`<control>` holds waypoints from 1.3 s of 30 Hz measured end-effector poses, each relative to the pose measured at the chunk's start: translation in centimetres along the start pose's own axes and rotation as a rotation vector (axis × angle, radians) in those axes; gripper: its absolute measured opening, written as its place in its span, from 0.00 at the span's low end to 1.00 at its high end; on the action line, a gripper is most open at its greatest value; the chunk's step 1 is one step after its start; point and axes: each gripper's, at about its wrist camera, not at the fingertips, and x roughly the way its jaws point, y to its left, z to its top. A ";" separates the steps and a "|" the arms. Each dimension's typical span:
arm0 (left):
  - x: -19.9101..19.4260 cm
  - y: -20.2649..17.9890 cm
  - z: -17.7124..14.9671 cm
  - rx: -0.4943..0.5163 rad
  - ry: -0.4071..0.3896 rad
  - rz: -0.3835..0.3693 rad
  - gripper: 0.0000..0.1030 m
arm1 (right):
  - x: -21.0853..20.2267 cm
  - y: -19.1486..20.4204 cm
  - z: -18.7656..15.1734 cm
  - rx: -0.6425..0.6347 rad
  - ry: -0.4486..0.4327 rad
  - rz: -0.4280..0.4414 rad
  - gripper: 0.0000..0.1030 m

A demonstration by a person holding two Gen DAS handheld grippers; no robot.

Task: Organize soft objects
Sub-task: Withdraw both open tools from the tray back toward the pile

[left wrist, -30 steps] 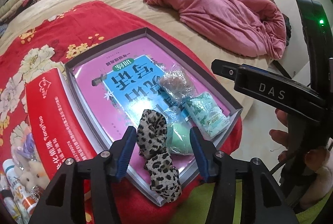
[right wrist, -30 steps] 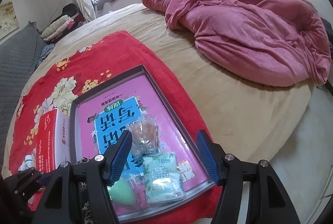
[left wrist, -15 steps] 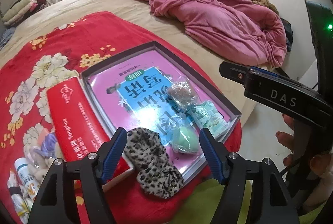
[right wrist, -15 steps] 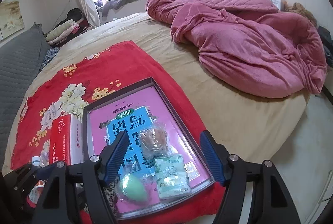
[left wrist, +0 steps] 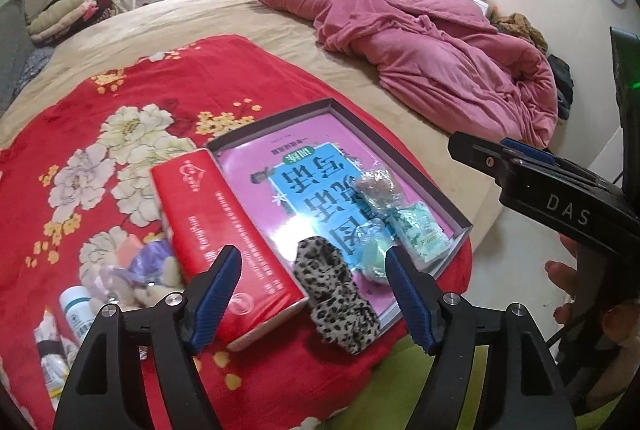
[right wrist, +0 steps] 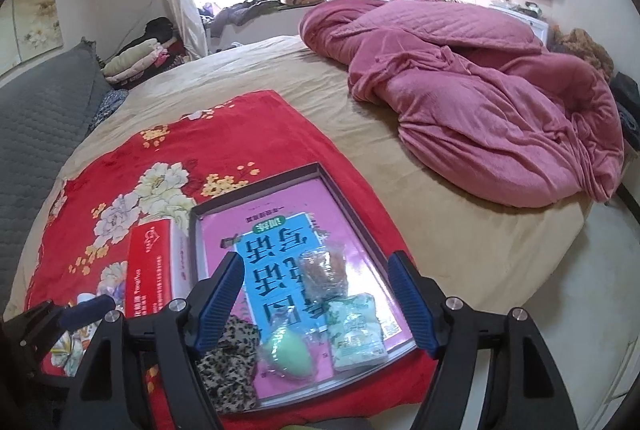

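On top of the red flowered blanket [left wrist: 120, 134] sits a flat gray tray [left wrist: 460, 224] with a pink book [left wrist: 256, 166] lying inside it. 4 soft things are there already. A green sponge [left wrist: 374, 256], a mint packet [left wrist: 420, 232] and a crinkly brown bag [left wrist: 376, 186] all lie inside the tray. The leopard scrunchie [left wrist: 334, 294] only made it halfway: it hangs over the near rim, part in and part on the blanket.

The left gripper [left wrist: 312, 294] hangs above the scrunchie. Its jaws have just been opening, they stand wide, and they hold nothing. The right gripper [right wrist: 316, 304] hangs above the sponge and packet. Its jaws have just been opening too, and they are also empty.

More seems left to do. Beside the red box [left wrist: 224, 238] lie a small plush toy [left wrist: 132, 278] and a white bottle [left wrist: 78, 310], not put away yet. I think the toy and the scrunchie come next.
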 end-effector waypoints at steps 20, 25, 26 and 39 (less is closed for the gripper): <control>-5.6 5.5 -1.8 -0.102 -0.067 0.043 0.75 | -3.5 5.1 -0.8 -0.071 -0.024 0.020 0.73; -7.0 7.0 -2.5 -0.126 -0.081 0.058 0.75 | -4.0 6.4 -0.9 -0.091 -0.024 0.035 0.73; -7.3 7.4 -2.7 -0.134 -0.082 0.060 0.75 | -4.1 6.8 -1.0 -0.095 -0.024 0.037 0.73; -12.2 15.3 -5.4 -0.274 -0.120 0.165 0.75 | -5.2 10.9 -1.7 -0.151 -0.027 0.108 0.73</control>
